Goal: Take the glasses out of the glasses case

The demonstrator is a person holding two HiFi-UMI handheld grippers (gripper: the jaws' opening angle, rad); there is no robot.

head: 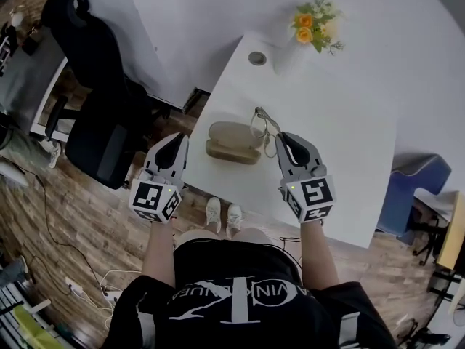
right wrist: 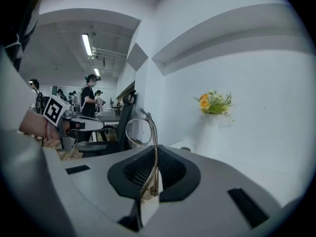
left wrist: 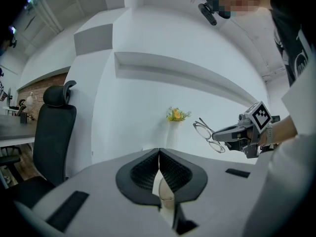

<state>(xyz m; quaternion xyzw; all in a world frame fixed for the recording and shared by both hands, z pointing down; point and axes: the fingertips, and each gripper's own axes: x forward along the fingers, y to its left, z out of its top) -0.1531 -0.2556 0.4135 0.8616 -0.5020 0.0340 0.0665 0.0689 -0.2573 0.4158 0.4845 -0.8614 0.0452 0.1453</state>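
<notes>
A beige glasses case lies on the white table near its front edge. My right gripper is just right of the case and shut on a temple of the thin-rimmed glasses, which hang in the air above the table. In the right gripper view the glasses stick up from between the shut jaws. My left gripper hovers left of the case, shut with nothing in it. From the left gripper view the glasses show in the right gripper.
A white vase with yellow and orange flowers stands at the table's far corner, next to a round cable hole. A black office chair is on the left, a blue seat on the right. People stand far off.
</notes>
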